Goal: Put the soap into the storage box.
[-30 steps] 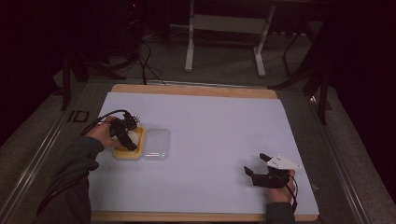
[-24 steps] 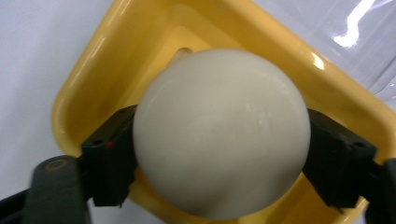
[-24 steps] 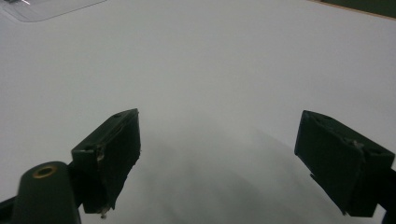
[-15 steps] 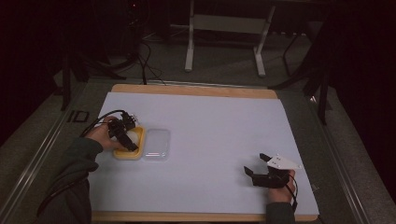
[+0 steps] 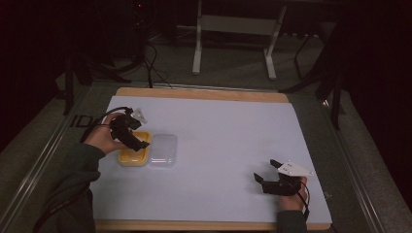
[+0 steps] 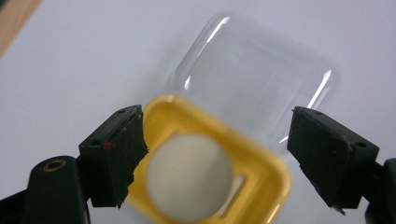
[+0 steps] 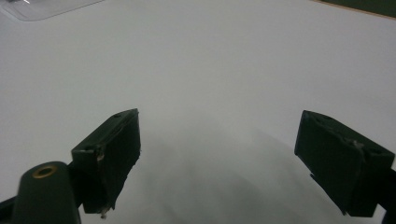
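**Left gripper poised over the yellow tray**

Nearest, the right gripper (image 5: 268,175) is idling near the table's front edge, jaws spread wide, holding nothing. Farther off, the left gripper (image 6: 215,158) is hovering jaws-down over the yellow tray (image 5: 133,150), jaws wide apart and gripping nothing. A white ball (image 6: 189,176) is sitting inside the tray; a clear lid (image 5: 163,151) is lying just beside. Best to centre both jaws about the ball before closing gently.

Spread fingers (image 6: 116,158), white ball (image 6: 189,175) in yellow tray (image 6: 261,186), clear lid (image 6: 254,77)
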`<state>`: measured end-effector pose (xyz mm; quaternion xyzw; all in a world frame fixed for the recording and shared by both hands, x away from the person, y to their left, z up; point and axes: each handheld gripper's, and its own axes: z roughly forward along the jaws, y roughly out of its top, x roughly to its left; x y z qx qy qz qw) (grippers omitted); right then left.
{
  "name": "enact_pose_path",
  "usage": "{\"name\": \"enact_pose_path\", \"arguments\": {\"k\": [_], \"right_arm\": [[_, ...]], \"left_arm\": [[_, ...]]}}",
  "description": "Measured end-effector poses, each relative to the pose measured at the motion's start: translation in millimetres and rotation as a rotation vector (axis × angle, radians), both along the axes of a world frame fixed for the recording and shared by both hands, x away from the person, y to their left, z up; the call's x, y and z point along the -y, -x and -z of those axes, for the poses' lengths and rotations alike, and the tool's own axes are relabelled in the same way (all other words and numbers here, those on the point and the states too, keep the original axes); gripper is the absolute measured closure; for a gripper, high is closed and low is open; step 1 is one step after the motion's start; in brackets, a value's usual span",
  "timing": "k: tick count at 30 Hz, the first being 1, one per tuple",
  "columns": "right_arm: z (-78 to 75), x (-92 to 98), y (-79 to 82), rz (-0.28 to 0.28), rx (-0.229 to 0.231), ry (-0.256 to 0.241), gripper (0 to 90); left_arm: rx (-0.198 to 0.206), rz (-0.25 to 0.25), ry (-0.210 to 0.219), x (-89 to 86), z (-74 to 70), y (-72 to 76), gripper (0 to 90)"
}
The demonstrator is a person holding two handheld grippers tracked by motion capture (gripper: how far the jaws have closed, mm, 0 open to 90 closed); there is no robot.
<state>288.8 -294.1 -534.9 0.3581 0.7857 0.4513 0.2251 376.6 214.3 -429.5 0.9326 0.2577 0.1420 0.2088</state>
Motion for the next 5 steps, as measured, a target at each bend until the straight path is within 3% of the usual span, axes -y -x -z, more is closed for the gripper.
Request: {"name": "enact_pose_path", "arguments": {"k": [3, 5], "right_arm": [[0.1, -0.5, -0.5, 0.002, -0.007, 0.004, 14.1], [0.2, -0.9, -1.7, 0.004, -0.016, 0.01, 14.1]], "left_arm": [[0.042, 0.034, 0.024, 15.3, 7.6, 18.1, 20.9], [0.08, 0.052, -0.006, 26.8, 15.9, 34.4, 20.8]]}}
